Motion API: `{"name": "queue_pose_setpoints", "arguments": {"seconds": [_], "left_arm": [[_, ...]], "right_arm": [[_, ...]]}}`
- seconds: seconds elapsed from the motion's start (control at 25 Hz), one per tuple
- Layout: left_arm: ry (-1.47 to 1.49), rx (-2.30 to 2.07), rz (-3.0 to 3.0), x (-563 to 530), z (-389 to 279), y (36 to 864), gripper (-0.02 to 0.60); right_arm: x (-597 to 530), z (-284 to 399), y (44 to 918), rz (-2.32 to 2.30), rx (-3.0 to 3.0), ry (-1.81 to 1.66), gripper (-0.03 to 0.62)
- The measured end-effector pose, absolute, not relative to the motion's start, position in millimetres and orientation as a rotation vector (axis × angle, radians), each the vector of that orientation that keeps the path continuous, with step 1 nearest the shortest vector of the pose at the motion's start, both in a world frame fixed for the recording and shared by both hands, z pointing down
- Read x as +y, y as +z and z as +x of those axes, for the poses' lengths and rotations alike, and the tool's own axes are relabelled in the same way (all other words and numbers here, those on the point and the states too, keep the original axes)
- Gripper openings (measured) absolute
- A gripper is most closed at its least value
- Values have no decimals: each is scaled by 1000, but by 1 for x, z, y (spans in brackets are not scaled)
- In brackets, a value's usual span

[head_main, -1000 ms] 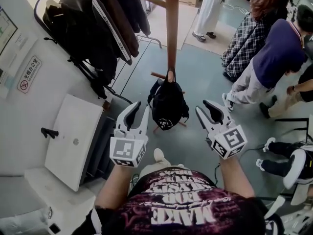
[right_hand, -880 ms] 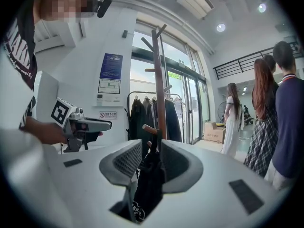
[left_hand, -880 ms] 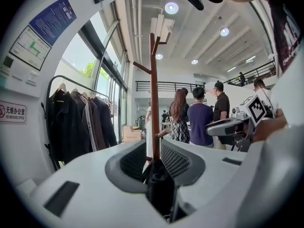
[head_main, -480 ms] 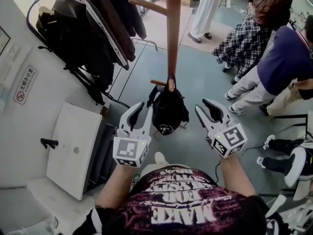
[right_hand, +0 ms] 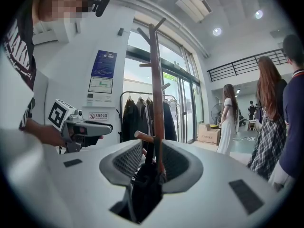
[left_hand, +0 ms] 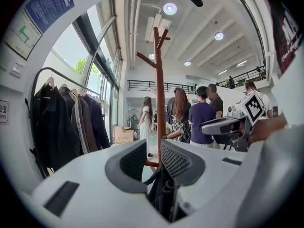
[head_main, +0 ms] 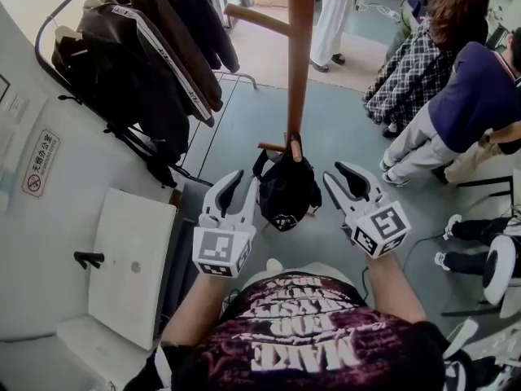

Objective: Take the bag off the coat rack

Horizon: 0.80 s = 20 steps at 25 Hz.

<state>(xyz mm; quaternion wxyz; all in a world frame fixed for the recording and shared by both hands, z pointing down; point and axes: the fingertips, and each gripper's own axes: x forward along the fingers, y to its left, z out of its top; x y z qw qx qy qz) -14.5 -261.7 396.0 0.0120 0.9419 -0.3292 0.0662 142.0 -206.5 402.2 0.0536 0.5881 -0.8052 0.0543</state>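
Bag (head_main: pixel 285 190) hangs, length vertical, on low rack (head_main: pixel 298 55) peg, dead ahead between my tools. Left tool (head_main: pixel 240 190), right tool (head_main: pixel 342 182) both apart, empty, flanking it; neither clearly nearer.

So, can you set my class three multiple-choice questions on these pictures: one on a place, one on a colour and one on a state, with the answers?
1. Where does the bag hang?
A) on a low peg of the coat rack
B) on a chair back
C) on a door handle

2. What colour is the bag?
A) red
B) black
C) white

3. How do the left tool and right tool stand?
A) both shut on the bag
B) one shut, one open
C) both open, closed on nothing

Answers:
1 A: its top loops over a short peg low on the wooden pole.
2 B: it shows black in all three views.
3 C: each gripper view shows its jaws apart, with the bag seen through the gap.
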Motion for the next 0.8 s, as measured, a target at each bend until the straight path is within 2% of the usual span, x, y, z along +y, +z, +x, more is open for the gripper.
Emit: {"name": "queue_pose_setpoints", "arguments": {"seconds": [0.8], "left_arm": [[259, -868, 2930, -279, 11, 435, 83]], "right_arm": [[-242, 129, 448, 1728, -2387, 294, 130]]}}
